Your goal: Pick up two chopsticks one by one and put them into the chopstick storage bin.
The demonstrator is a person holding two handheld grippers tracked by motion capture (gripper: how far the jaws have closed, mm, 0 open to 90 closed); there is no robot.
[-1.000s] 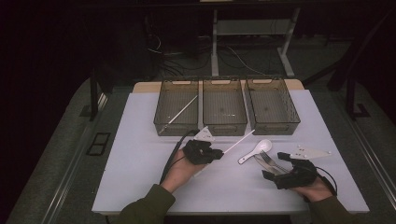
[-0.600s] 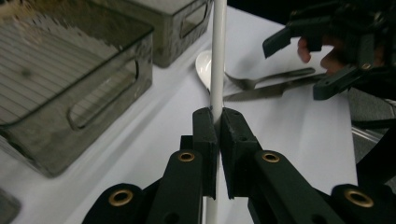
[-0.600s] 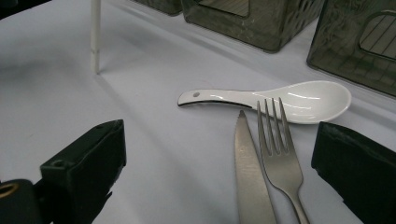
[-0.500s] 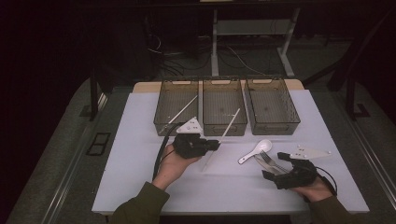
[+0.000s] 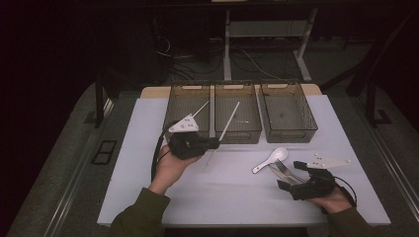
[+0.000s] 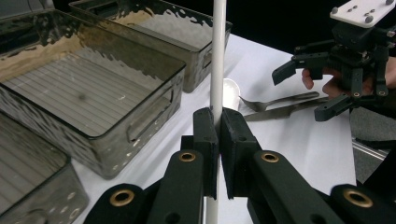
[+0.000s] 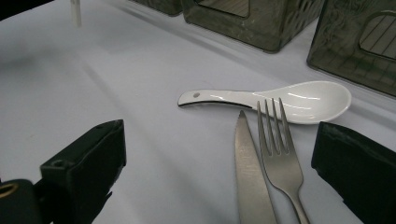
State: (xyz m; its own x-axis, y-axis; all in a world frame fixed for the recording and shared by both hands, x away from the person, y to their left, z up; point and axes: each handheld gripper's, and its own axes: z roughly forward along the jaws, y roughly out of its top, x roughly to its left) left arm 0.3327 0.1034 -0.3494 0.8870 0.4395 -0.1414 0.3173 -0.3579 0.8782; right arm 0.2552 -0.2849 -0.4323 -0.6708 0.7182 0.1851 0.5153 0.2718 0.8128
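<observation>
The left tool (image 5: 213,143) is clamped tight on a white chopstick (image 5: 229,122), its black pads pressed on the stick from both sides, as the left gripper view shows (image 6: 217,135). In the high view the stick slants from the jaws toward one o'clock, its far end over the middle bin (image 5: 238,129) and its near end sticking out below the jaws above the white counter (image 5: 148,163). The stick is lifted off the counter.

Three smoky see-through bins stand in a row at the far edge. The left bin (image 5: 179,106) holds a second white chopstick (image 5: 200,109) leaning across it, just at twelve o'clock from the left hand (image 5: 170,165). The right bin (image 5: 287,129) sits at two o'clock from the held stick. The near wall of the middle bin lies right under the stick.

At three to four o'clock from the left tool, well apart from it, lie a white ceramic spoon (image 5: 271,160), a metal fork (image 5: 285,171) and a knife (image 5: 277,173); fork and knife lie side by side, their tips touching or nearly touching the spoon. The right tool (image 5: 291,174) rests low there with its jaws spread wide, empty. In the right gripper view the fork (image 7: 280,154) and knife (image 7: 250,172) lie between those jaws, the spoon (image 7: 280,100) just beyond them at twelve o'clock.
</observation>
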